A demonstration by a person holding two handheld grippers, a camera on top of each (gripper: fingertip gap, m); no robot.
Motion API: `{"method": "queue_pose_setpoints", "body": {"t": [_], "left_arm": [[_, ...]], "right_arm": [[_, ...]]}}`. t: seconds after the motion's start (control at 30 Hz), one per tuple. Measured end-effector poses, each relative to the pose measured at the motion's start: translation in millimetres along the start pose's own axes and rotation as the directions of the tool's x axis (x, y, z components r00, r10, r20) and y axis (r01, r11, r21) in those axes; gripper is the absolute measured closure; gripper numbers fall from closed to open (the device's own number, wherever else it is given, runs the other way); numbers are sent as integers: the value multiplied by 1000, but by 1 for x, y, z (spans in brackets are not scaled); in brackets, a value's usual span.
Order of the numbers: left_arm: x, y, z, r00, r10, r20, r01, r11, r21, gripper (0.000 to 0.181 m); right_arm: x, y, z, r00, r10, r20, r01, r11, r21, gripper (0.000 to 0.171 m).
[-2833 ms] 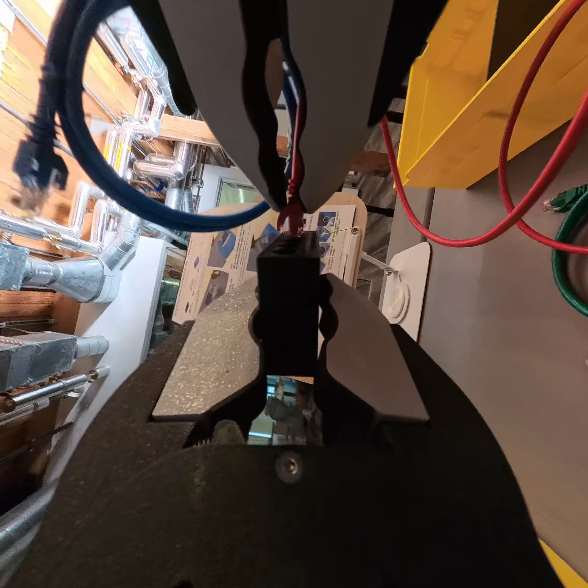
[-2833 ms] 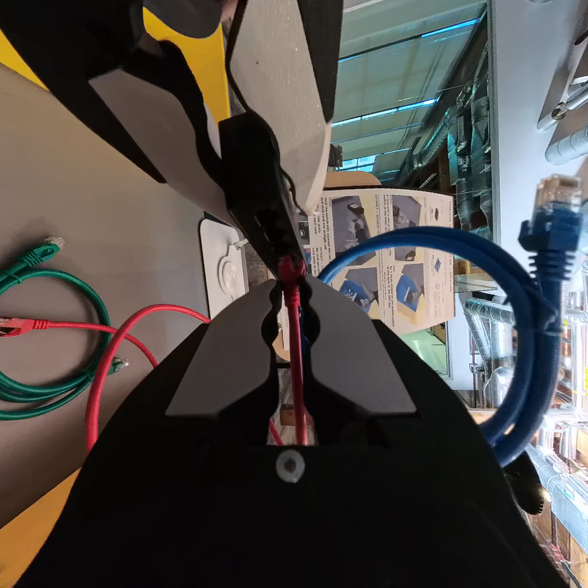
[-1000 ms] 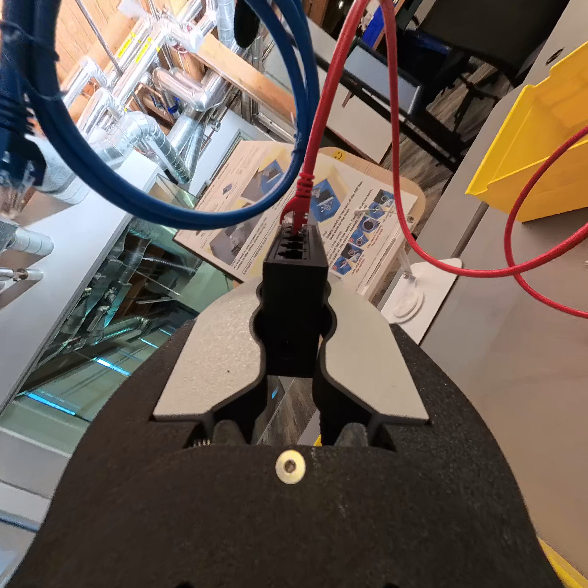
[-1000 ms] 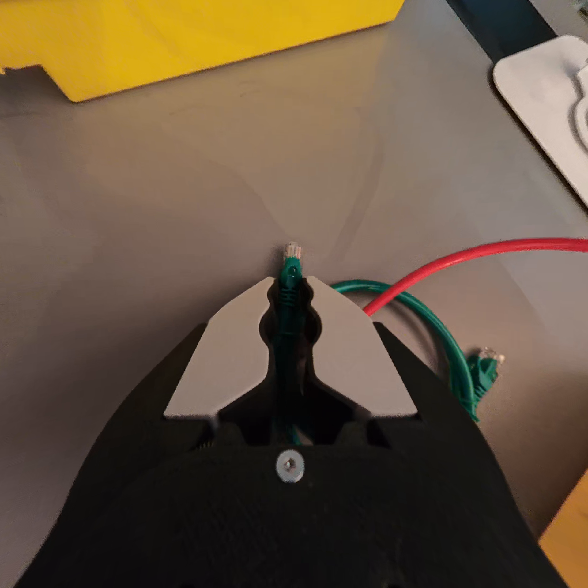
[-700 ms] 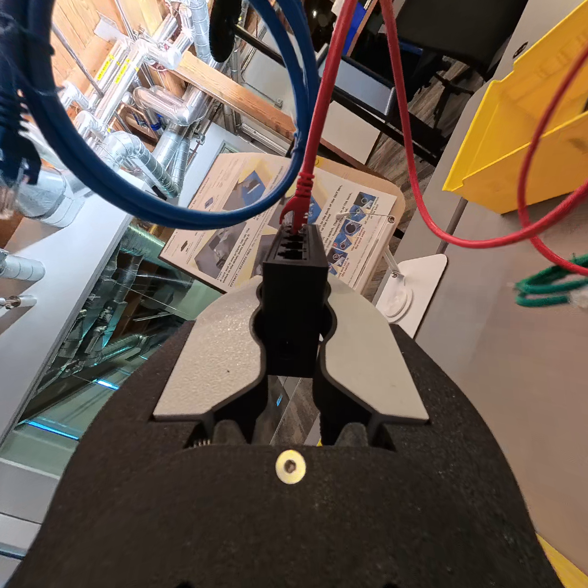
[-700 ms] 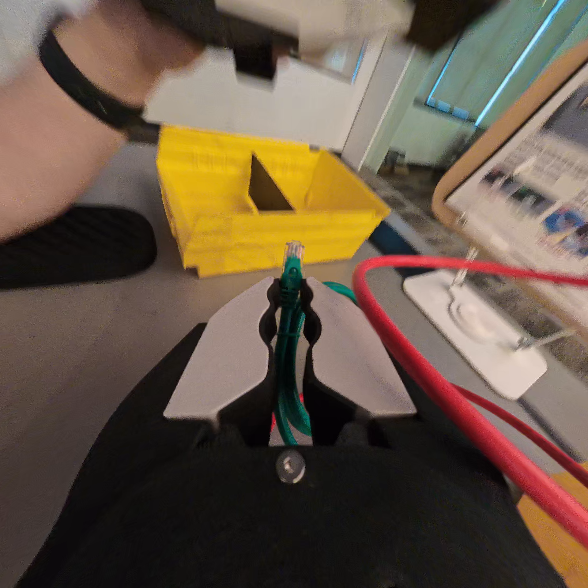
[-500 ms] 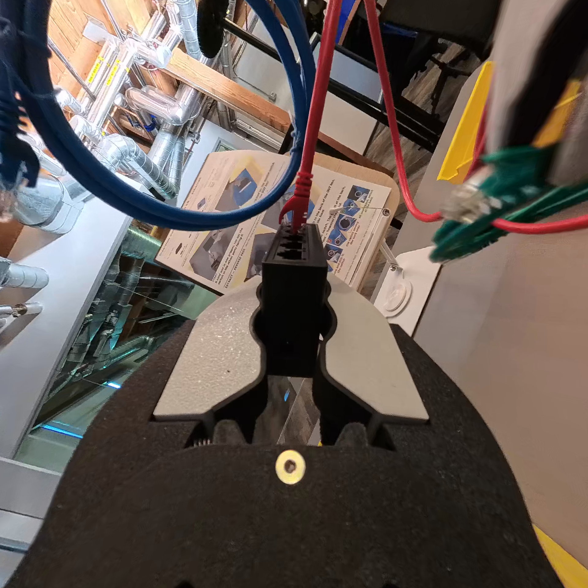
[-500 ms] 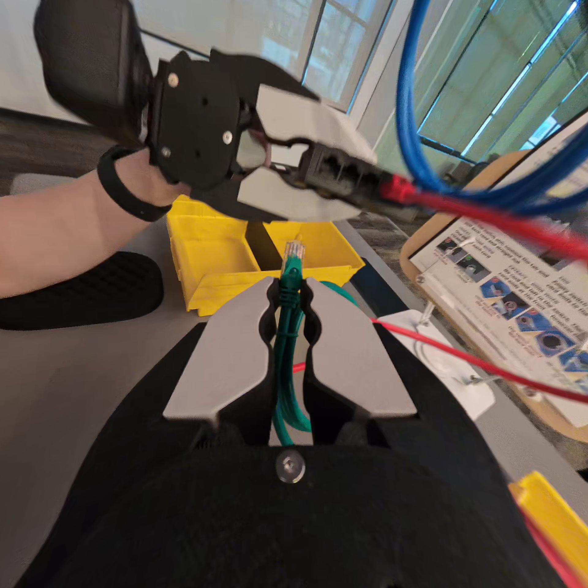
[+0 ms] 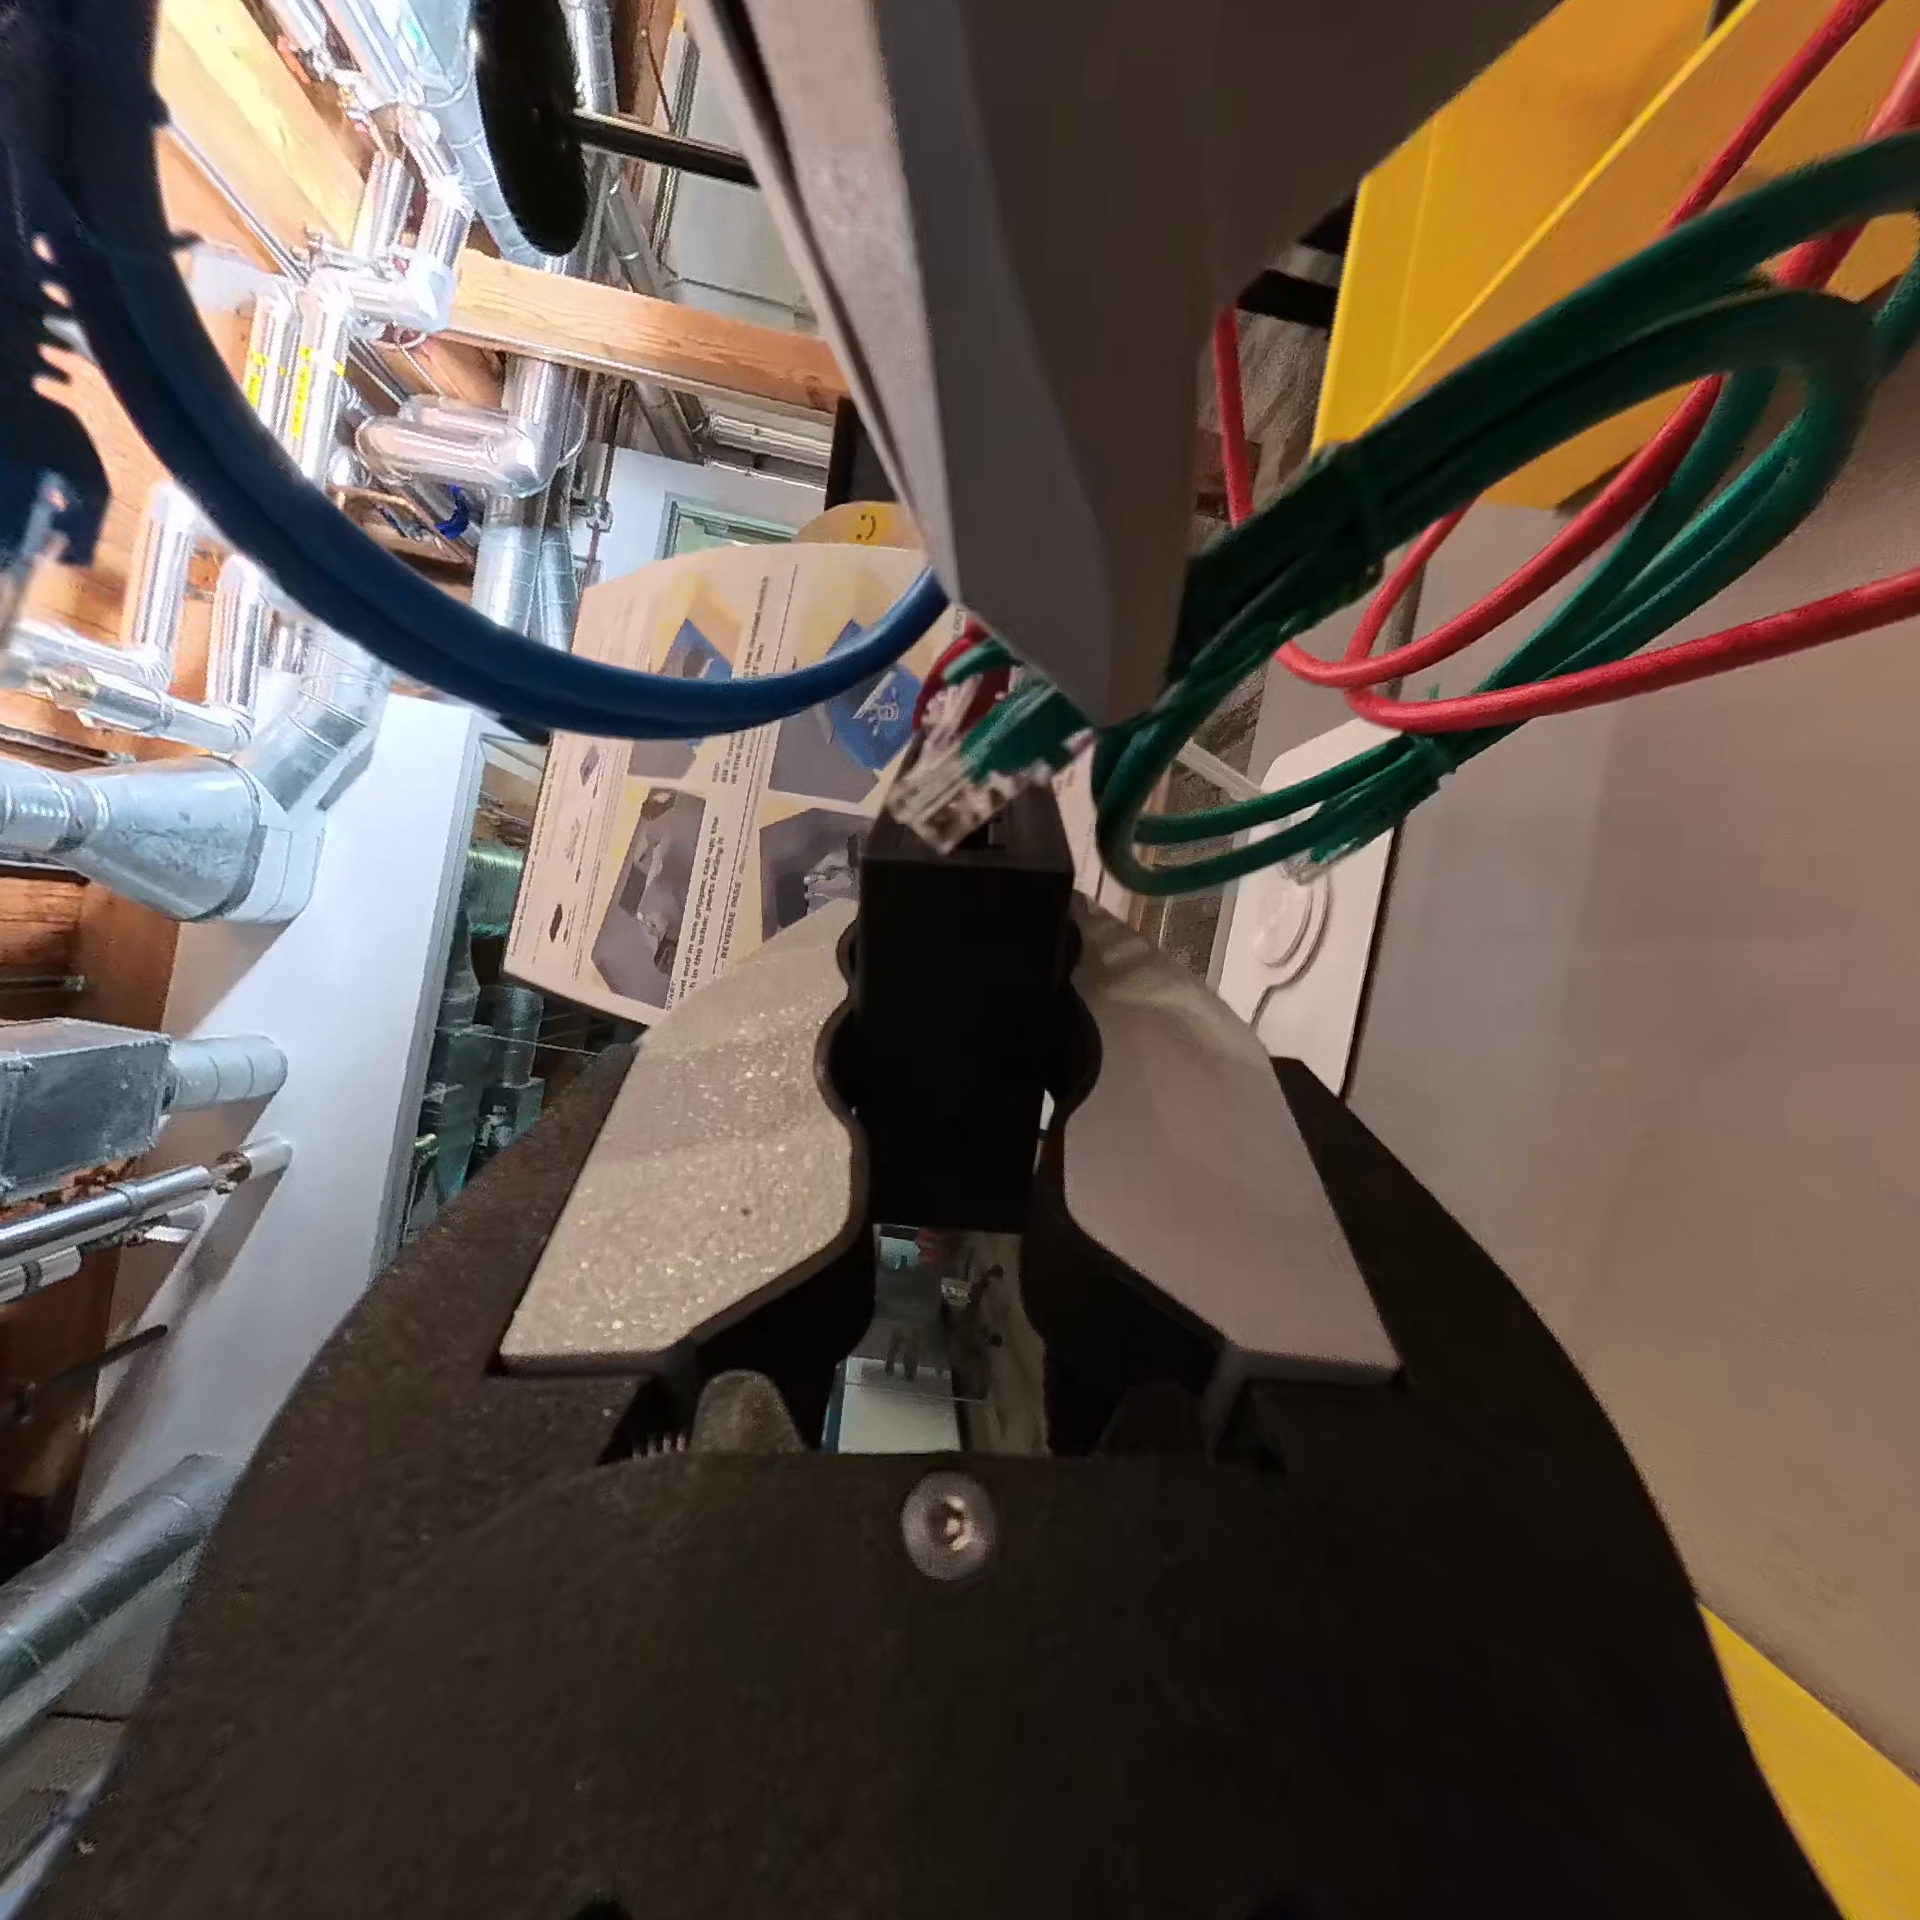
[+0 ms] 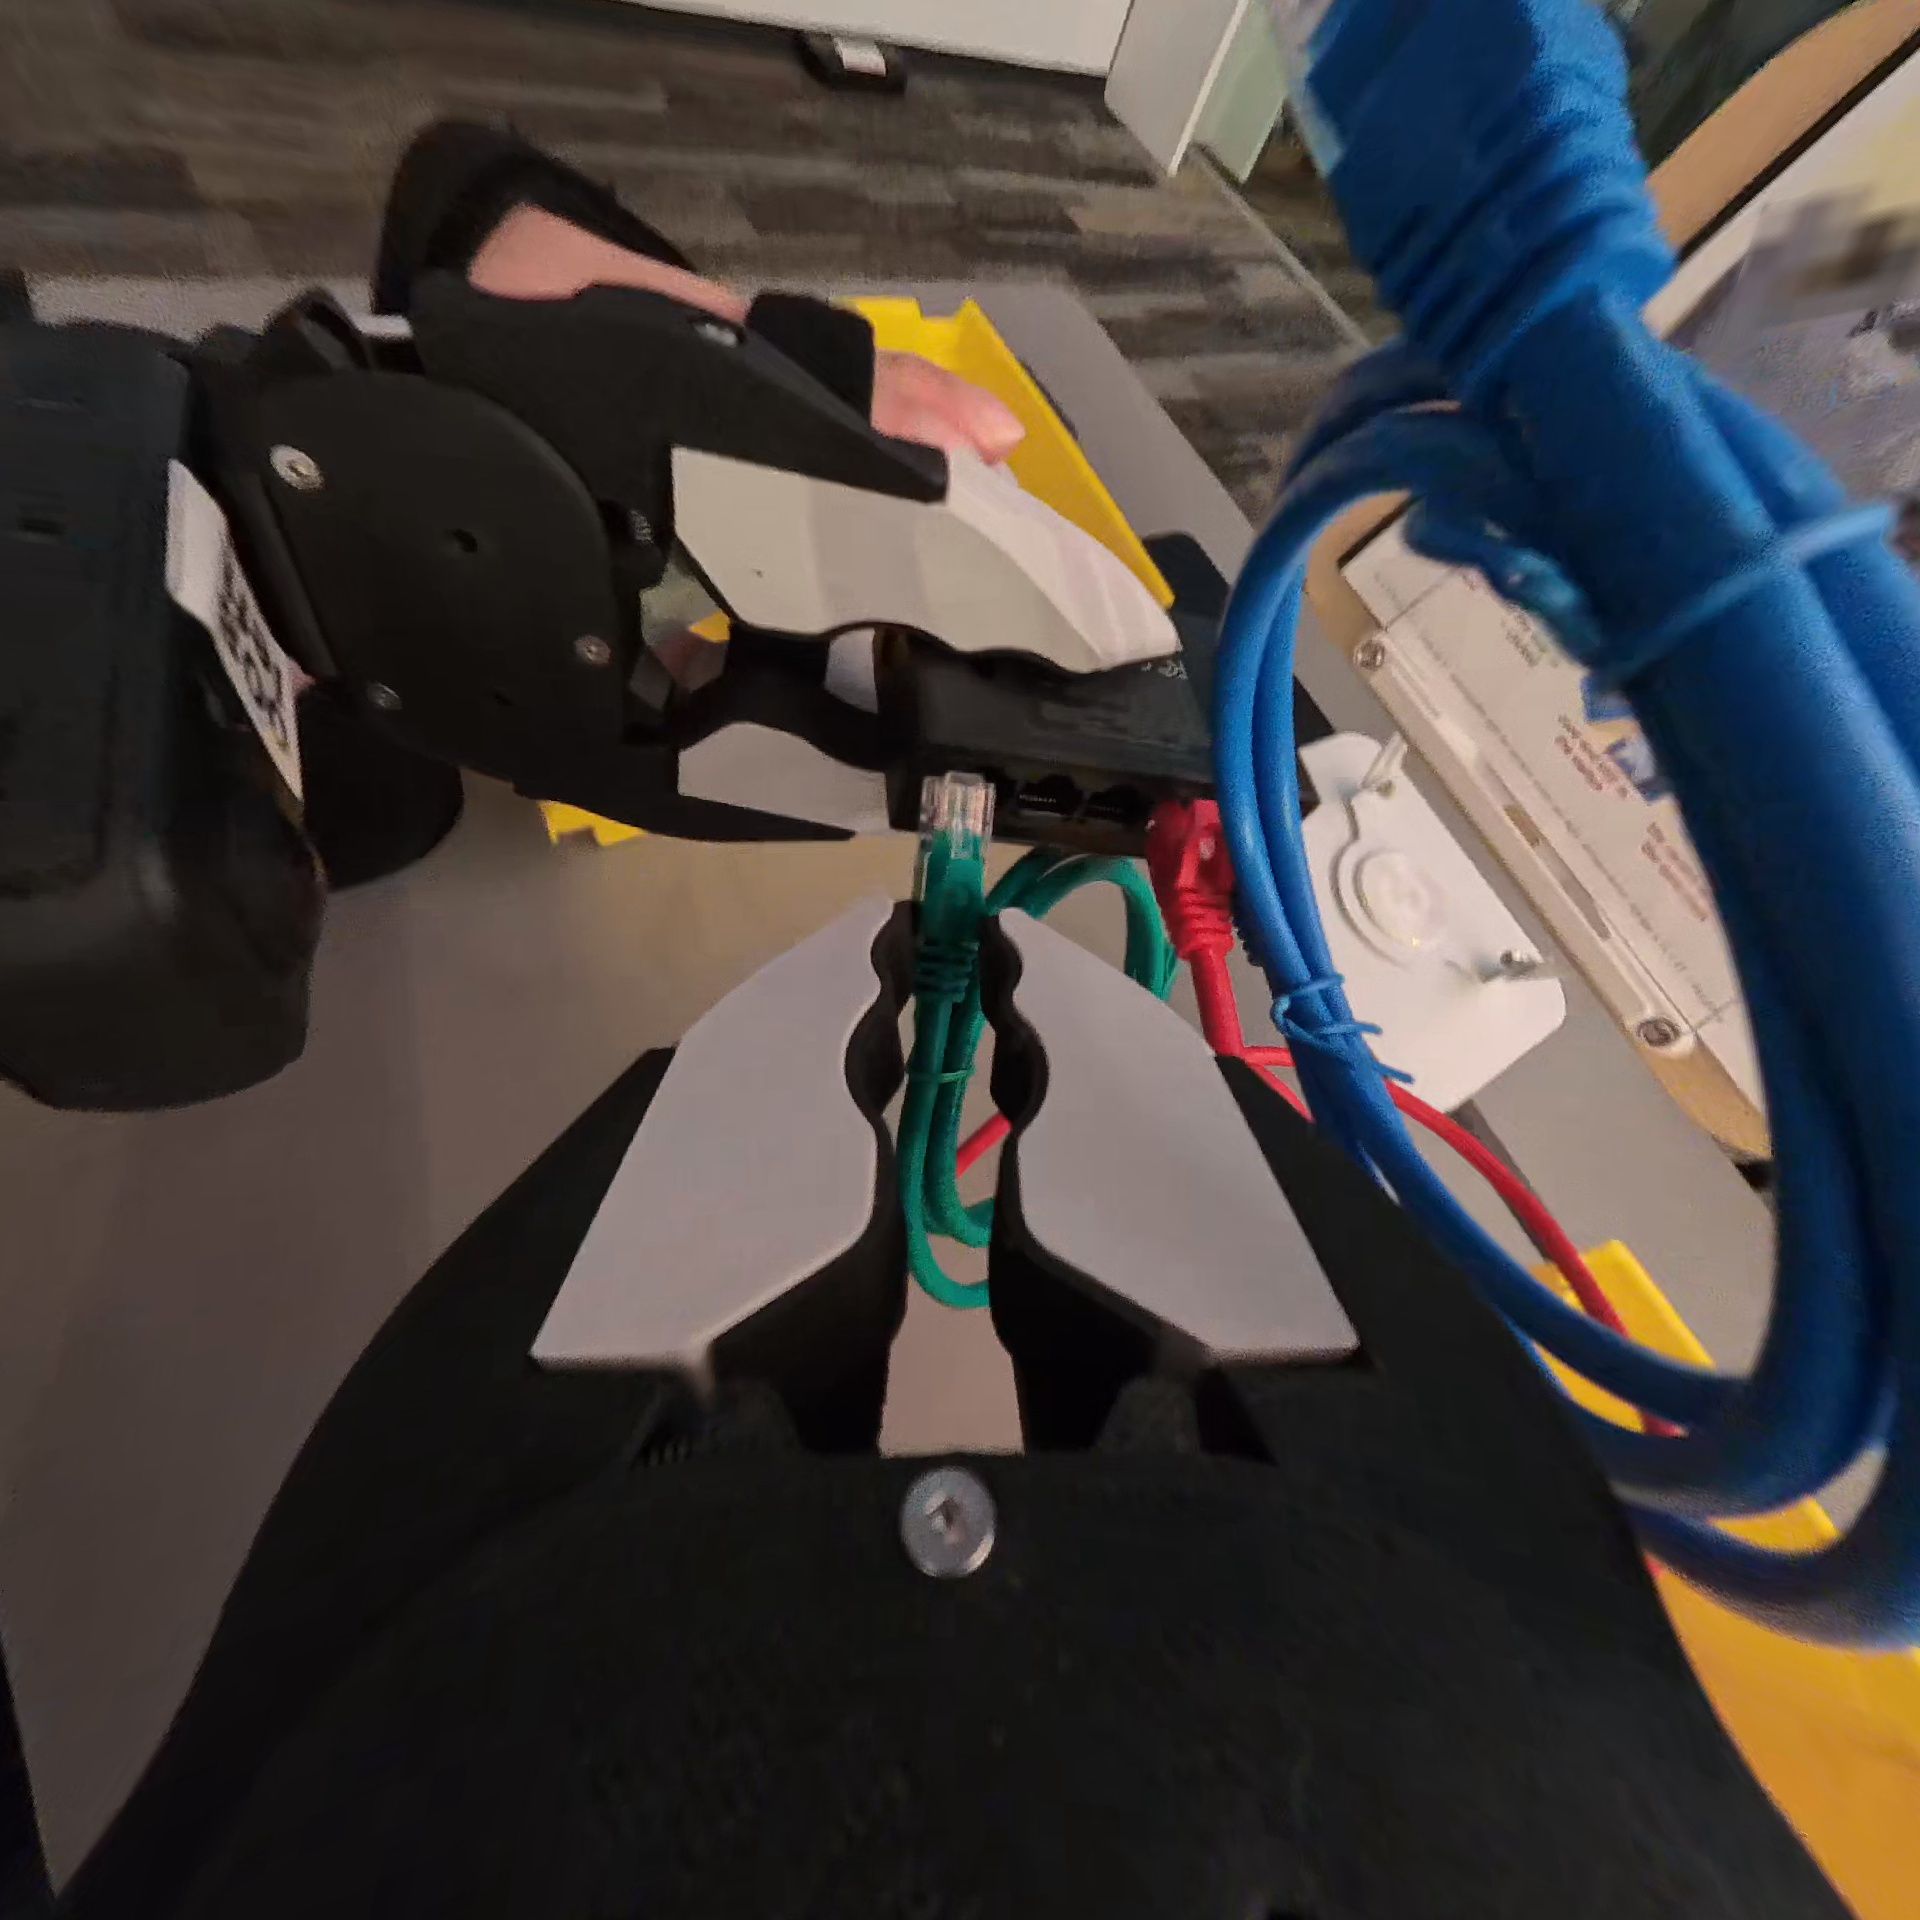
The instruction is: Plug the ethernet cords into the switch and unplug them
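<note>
My left gripper [image 9: 961, 997] is shut on the black switch [image 9: 961, 1039] and holds it in the air. A red cord [image 10: 1190, 862] is plugged into the switch's [image 10: 1070, 717] far port, and a bundled blue cord [image 10: 1558, 520] hangs from it too. My right gripper [image 10: 948, 920] is shut on the green cord [image 10: 951, 904], just behind its plug. The clear plug tip [image 10: 956, 805] sits at the port nearest the left gripper's fingers [image 10: 914, 561]. In the left wrist view the plug [image 9: 940, 800] lies tilted against the switch's front edge; I cannot tell if it is in.
A grey table [image 10: 364, 1195] lies below. A yellow bin [image 9: 1507, 260] stands on it. A white stand [image 10: 1423, 914] holds an illustrated board [image 9: 707, 790]. Loose red cord [image 9: 1558, 696] and green cord loops [image 9: 1558, 468] hang by the right gripper. A hand [image 10: 935, 400] holds the left gripper. Across from one pair of fingers to the other is roughly 6 cm.
The right gripper let go of the red cord, took the green cord off the table and brought its plug up to the switch. The left gripper has rolled while still holding the switch.
</note>
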State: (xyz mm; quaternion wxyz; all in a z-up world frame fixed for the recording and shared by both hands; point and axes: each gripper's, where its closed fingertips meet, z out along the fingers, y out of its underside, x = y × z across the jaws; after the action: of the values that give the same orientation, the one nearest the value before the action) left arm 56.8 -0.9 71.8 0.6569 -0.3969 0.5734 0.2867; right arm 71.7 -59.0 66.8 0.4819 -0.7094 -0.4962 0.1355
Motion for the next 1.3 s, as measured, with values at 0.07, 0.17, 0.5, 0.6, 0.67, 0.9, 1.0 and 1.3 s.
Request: {"method": "queue_pose_setpoints", "body": {"t": [0.07, 0.17, 0.5, 0.6, 0.67, 0.9, 1.0, 1.3], "left_arm": [[5, -4, 1, 1000, 15, -4, -14, 1000, 19, 151], [10, -10, 2, 999, 48, -2, -48, 998, 40, 151], [39, -18, 7, 967, 252, -33, -250, 967, 56, 152], [43, -18, 6, 959, 278, -52, -274, 959, 68, 152], [45, -18, 5, 956, 287, -57, -282, 957, 72, 152], [53, -22, 8, 931, 362, -55, -357, 931, 72, 151], [61, -22, 8, 915, 396, -78, -390, 917, 81, 151], [61, -21, 4, 915, 393, -89, -383, 917, 113, 151]], "right_arm": [[2, 9, 0, 1000, -11, -9, 10, 999, -43, 158], [2, 15, -2, 1000, -8, 3, 8, 998, -62, 158], [-3, 52, 4, 996, 62, 63, -43, 964, -264, 159], [-4, 56, 6, 994, 81, 78, -57, 959, -278, 159], [-6, 58, 7, 990, 100, 96, -69, 956, -286, 159], [-7, 69, 7, 988, 125, 92, -86, 934, -346, 159], [-8, 75, 8, 987, 129, 94, -84, 921, -381, 159], [-11, 67, 9, 982, 143, 125, -94, 936, -340, 159]]}}
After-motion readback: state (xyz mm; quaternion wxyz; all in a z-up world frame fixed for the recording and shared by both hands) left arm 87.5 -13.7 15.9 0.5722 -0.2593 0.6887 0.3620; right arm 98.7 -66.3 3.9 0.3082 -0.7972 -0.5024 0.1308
